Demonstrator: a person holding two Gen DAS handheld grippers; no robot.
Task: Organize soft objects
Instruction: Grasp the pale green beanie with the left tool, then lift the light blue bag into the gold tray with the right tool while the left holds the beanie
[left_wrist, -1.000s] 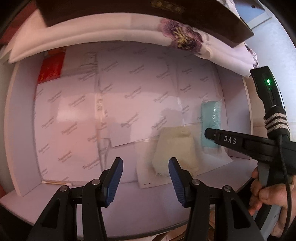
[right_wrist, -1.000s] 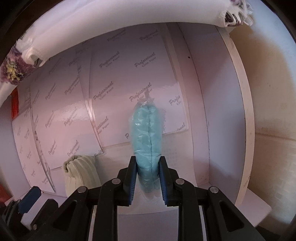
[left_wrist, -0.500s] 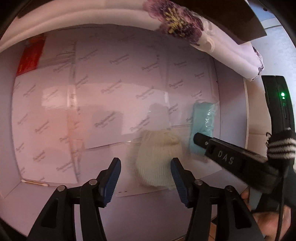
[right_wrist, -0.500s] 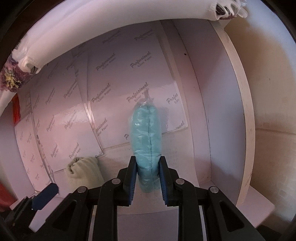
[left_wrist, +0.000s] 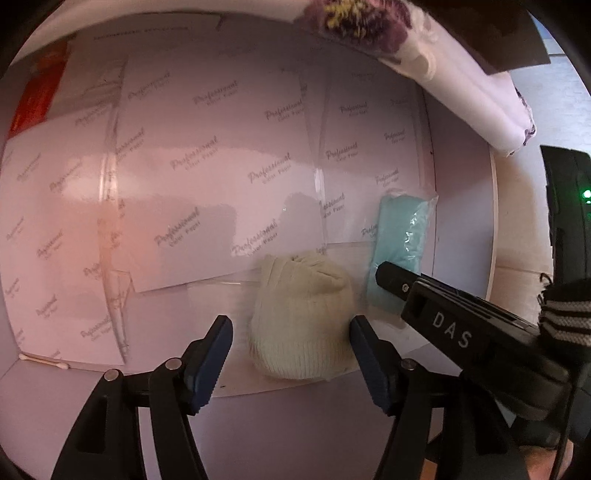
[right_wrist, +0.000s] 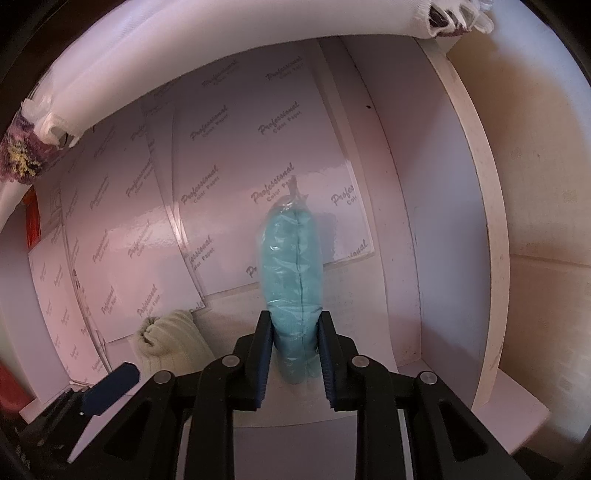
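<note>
Right wrist view shows the teal cloth in a clear bag (right_wrist: 291, 273) standing upright near the right wall of the white shelf (right_wrist: 458, 206), clamped at its base by the right gripper (right_wrist: 293, 354). Just left lies a cream knit roll (left_wrist: 301, 317), flanked by the spread-apart fingers of the left gripper (left_wrist: 290, 350).

A folded white floral cloth (left_wrist: 461, 92) is overhanging the white shelf (left_wrist: 258, 424) from above, lowering the entry. A cream knitted bundle (left_wrist: 301, 317) and a plastic-wrapped teal cloth (right_wrist: 291, 273) are crowding the right side; the left floor is lying open.
</note>
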